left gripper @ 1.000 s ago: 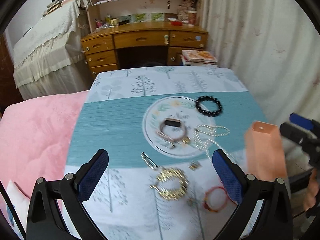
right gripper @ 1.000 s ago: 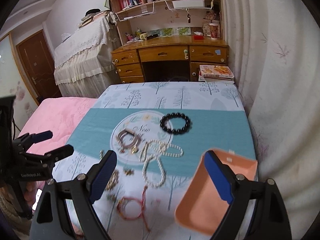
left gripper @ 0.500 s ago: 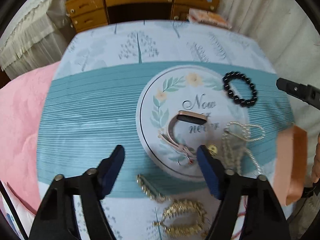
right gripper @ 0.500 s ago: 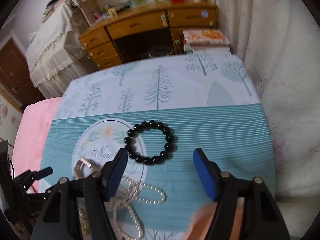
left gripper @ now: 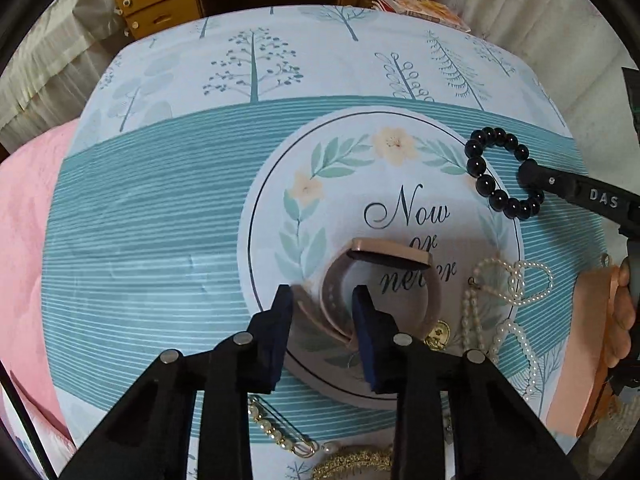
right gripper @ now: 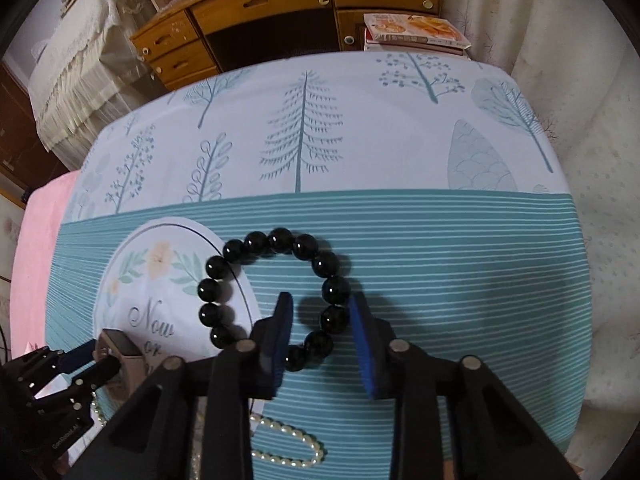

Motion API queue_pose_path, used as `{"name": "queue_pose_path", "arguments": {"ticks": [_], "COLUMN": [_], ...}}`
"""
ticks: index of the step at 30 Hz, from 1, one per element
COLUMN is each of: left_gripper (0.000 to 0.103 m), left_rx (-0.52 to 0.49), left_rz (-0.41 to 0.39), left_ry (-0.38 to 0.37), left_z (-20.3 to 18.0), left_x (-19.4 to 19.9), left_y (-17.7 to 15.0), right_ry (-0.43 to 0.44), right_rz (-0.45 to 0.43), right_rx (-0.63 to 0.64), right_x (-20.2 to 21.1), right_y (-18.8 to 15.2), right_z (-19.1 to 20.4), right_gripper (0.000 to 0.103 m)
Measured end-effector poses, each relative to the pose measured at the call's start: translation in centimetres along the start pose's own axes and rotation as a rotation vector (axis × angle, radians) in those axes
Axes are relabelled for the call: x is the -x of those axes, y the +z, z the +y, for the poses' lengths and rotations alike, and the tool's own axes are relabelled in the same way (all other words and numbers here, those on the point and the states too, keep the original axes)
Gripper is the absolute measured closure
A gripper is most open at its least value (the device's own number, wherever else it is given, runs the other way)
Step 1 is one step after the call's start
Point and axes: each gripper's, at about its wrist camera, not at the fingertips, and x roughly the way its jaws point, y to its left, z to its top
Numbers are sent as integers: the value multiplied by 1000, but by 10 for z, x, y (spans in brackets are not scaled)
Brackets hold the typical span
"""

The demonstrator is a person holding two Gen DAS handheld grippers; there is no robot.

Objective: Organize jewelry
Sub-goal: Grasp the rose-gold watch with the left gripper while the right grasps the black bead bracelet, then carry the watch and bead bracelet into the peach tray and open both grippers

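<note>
On the printed round medallion (left gripper: pixel 384 184) at the middle of the cloth, the pink smartwatch (left gripper: pixel 372 276) lies curled, and the left gripper (left gripper: pixel 322 300) has just been closing, its jaws now narrow with the strap between them; whether the pads press yet I cannot tell. At the medallion's right edge the black bead bracelet (right gripper: pixel 276 300) rests half on the teal stripes, and the right gripper (right gripper: pixel 320 312) has likewise been closing, 1 side of the bead ring between its narrowed jaws, a small gap showing beside the beads. To do this step well, I judge each pair of tongs should finish closing squarely: on the strap's doubled band rather than the watch face, and across 1 bead rather than the elastic between 2, since round beads will likely roll out of a skewed pinch. Lifting straight up would avoid dragging the pearl strand (left gripper: pixel 508 320) just right of the watch. A gold brooch (left gripper: pixel 280 432) lies nearer than the medallion, a peach box (left gripper: pixel 580 360) to its right. The bedsheet (right gripper: pixel 360 128) shows tree prints; beyond it stands a wooden desk (right gripper: pixel 280 12), with a curtain (right gripper: pixel 592 80) on the right.
</note>
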Motion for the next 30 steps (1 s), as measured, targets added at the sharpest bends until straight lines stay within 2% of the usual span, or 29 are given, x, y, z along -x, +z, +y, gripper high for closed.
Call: {"name": "queue_pose_path", "arguments": {"ticks": [2, 6, 12, 18, 22, 30], "left_gripper": [84, 96, 99, 99, 99, 99], "left_rx": [-5, -5, 40, 61, 33, -93], "left_rz": [-3, -17, -55, -126, -179, -236], "left_ry": [10, 23, 4, -50, -88, -188], "left_z": [-2, -3, 4, 6, -10, -81], "left_x": [0, 1, 8, 46, 78, 121], "left_y": [1, 0, -5, -22, -33, -60], "right_ry": [-13, -13, 62, 155, 222, 283], "right_rz": [-4, -22, -73, -163, -223, -338], "right_rx": [10, 7, -7, -13, -31, -74], "right_x": [-1, -1, 21, 67, 102, 169], "right_y": [-1, -4, -13, -31, -53, -122], "right_z": [1, 2, 2, 5, -3, -38], "right_gripper": [88, 88, 88, 88, 88, 88]}}
